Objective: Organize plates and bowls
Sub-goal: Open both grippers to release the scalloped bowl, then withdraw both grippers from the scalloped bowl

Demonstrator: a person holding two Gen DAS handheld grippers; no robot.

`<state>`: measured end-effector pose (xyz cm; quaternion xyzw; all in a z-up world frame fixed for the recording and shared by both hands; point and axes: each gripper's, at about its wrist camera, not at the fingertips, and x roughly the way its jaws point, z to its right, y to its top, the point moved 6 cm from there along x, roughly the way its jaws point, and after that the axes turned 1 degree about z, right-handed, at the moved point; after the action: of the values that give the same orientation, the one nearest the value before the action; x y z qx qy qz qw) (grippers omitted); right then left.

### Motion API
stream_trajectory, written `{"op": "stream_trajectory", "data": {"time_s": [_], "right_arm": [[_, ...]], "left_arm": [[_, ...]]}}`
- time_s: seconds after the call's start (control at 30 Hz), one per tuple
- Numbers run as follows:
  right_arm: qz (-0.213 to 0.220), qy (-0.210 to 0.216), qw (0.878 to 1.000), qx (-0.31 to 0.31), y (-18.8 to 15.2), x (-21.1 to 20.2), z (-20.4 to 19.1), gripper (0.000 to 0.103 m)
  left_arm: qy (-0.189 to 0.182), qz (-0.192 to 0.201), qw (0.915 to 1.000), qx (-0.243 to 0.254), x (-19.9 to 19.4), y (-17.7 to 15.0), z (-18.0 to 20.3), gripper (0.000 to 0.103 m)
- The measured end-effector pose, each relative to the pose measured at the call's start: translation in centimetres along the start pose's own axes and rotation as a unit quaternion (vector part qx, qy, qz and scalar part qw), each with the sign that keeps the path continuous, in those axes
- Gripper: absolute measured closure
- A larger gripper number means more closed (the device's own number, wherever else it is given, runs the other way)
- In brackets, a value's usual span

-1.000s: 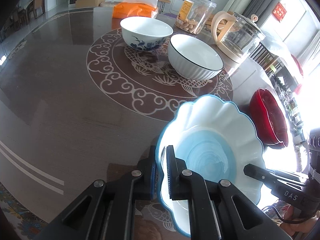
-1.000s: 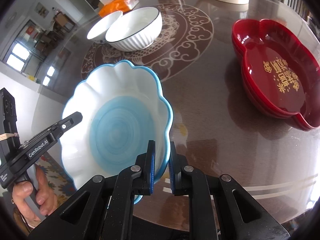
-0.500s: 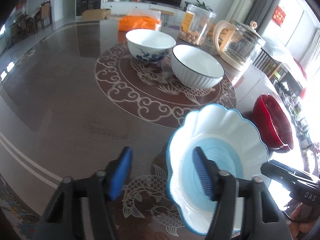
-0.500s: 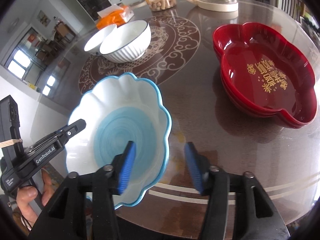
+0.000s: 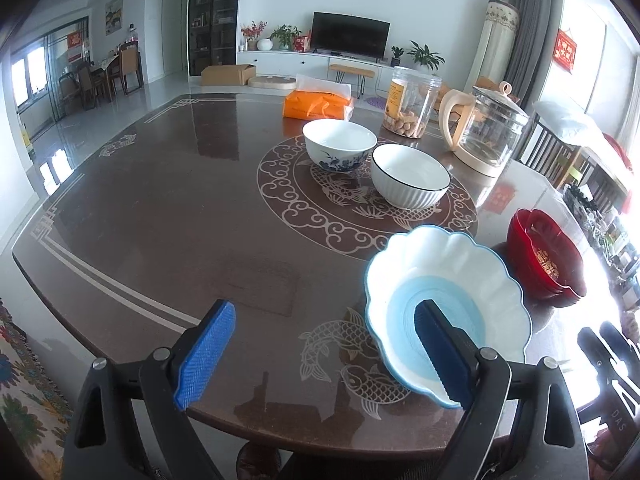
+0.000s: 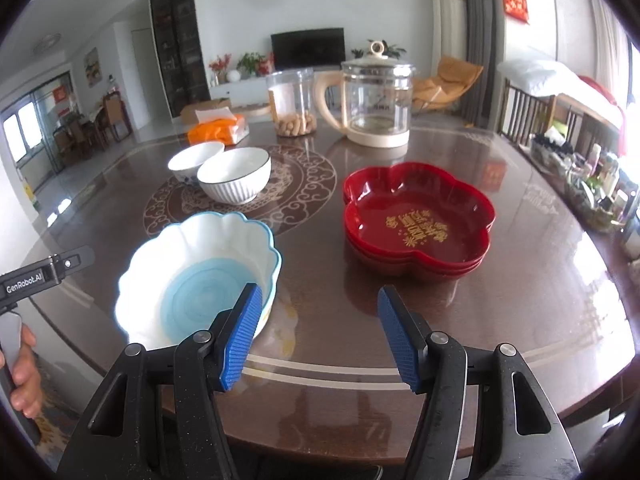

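A scalloped white bowl with a blue centre point(image 5: 444, 300) point(image 6: 192, 276) rests on the brown table near its front edge. My left gripper point(image 5: 320, 354) is open and empty, just behind and left of it. My right gripper point(image 6: 320, 338) is open and empty, just behind and right of it. A stack of red flower-shaped plates point(image 6: 416, 220) point(image 5: 544, 256) sits to the right. A white ribbed bowl with a dark rim point(image 5: 410, 176) point(image 6: 234, 174) and a white bowl with blue flowers point(image 5: 339, 144) point(image 6: 194, 160) stand side by side on the table's round pattern.
At the back of the table stand a glass kettle with a cream handle point(image 6: 376, 100), a clear jar of snacks point(image 6: 294, 104) and an orange tissue pack point(image 6: 218, 128). The table edge point(image 5: 120, 292) runs close in front of both grippers.
Both grippers were shut on the scalloped bowl's rim a second ago. They have opened, let go of it and pulled back. The bowl now rests on the table.
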<state>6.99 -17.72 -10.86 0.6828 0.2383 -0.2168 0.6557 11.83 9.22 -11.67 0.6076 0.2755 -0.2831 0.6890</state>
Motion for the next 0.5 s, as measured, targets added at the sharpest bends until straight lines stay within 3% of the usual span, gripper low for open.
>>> {"op": "stream_trajectory", "data": {"time_s": [0.5], "right_arm": [[0.011, -0.005, 1.000, 0.005, -1.0, -0.6, 0.4, 0.035]], "left_arm": [[-0.013, -0.026, 0.9995, -0.016, -0.3, -1.7, 0.6, 0.012]]}}
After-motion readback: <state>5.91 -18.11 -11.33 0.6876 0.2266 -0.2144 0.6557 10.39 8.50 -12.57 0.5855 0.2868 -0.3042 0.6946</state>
